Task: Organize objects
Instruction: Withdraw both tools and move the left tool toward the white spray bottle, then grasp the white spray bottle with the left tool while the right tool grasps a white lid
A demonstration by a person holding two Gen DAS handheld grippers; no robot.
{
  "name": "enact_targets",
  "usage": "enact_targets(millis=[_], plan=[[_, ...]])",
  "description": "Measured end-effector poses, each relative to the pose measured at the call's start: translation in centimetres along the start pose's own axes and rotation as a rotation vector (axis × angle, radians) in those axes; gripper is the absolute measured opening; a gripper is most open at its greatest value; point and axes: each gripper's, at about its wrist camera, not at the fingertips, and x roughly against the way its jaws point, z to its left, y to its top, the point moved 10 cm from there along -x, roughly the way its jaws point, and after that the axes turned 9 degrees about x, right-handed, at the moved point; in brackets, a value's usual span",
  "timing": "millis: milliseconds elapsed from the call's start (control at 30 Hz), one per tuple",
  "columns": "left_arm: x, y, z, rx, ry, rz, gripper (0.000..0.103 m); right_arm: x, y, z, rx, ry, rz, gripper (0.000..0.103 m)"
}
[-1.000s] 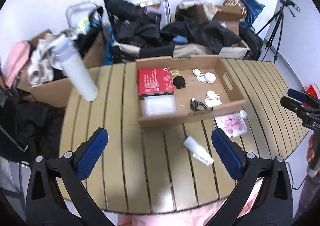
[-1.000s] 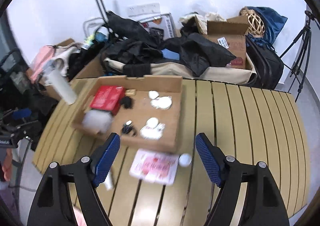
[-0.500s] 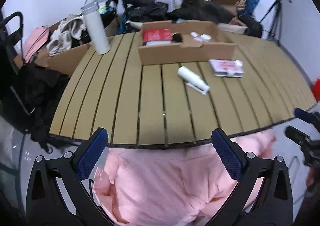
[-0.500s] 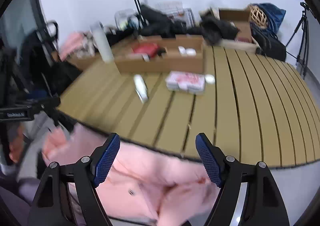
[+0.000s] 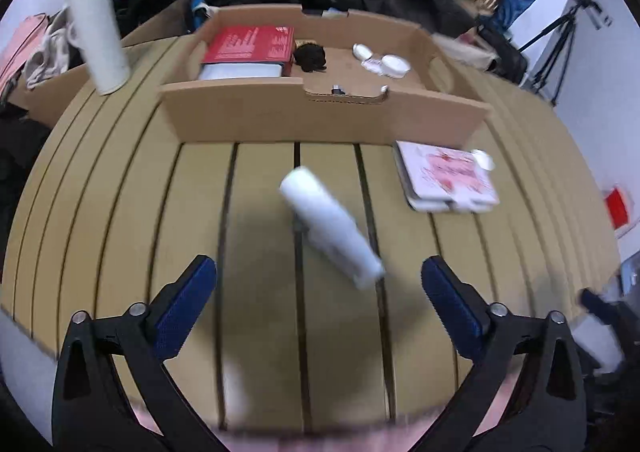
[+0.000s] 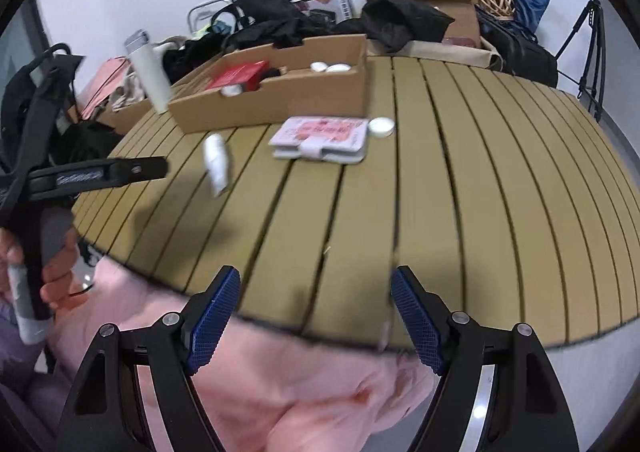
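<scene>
A white tube [image 5: 330,226] lies on the slatted table, also in the right wrist view [image 6: 216,161]. My left gripper [image 5: 318,298] is open and empty just short of it. A pink-patterned white case [image 5: 448,181] [image 6: 320,135] and a small white round lid [image 5: 484,160] [image 6: 381,127] lie in front of a shallow cardboard box [image 5: 320,117] [image 6: 276,99], which holds a red book [image 5: 248,44] and small white items. My right gripper [image 6: 316,316] is open and empty over the table's near edge.
A tall white bottle [image 5: 98,27] [image 6: 150,71] stands at the table's back left. Bags, black clothes and cardboard boxes [image 6: 440,7] pile up behind the table. A tripod [image 5: 560,39] stands at the right. The left gripper's body [image 6: 92,175] shows at the left in the right wrist view.
Both grippers moved forward from over the pink lap toward the table. The left one now hovers close to the white tube. Both stay open.
</scene>
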Motion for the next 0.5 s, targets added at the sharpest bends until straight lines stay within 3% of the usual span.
enact_targets(millis=[167, 200, 233, 267, 333, 467, 500], plan=[[-5.0, 1.1, 0.2, 0.022, 0.049, 0.052, 0.058, -3.9, 4.0, -5.4, -0.04, -0.071, -0.008, 0.063], [-5.4, 1.2, 0.4, 0.022, 0.06, 0.026, 0.057, -5.0, 4.9, -6.2, -0.037, -0.082, -0.003, 0.058], [-5.4, 1.5, 0.4, 0.007, 0.069, -0.014, 0.043, -5.7, 5.6, -6.7, -0.035, -0.085, -0.002, 0.05], [-5.5, 1.4, 0.2, -0.011, 0.081, -0.027, 0.036, -7.2, 6.8, -7.5, -0.04, -0.08, -0.002, 0.046], [-5.4, 1.4, 0.1, -0.029, 0.089, -0.053, 0.032, -9.4, 8.2, -8.5, -0.056, -0.071, 0.009, 0.036], [-5.3, 1.5, 0.2, -0.03, 0.077, -0.057, 0.032, -14.2, 10.6, -9.2, -0.042, -0.078, 0.04, 0.03], [-5.3, 1.5, 0.2, -0.033, 0.076, -0.058, 0.032, -15.1, 10.5, -9.2, -0.03, -0.088, 0.06, 0.024]])
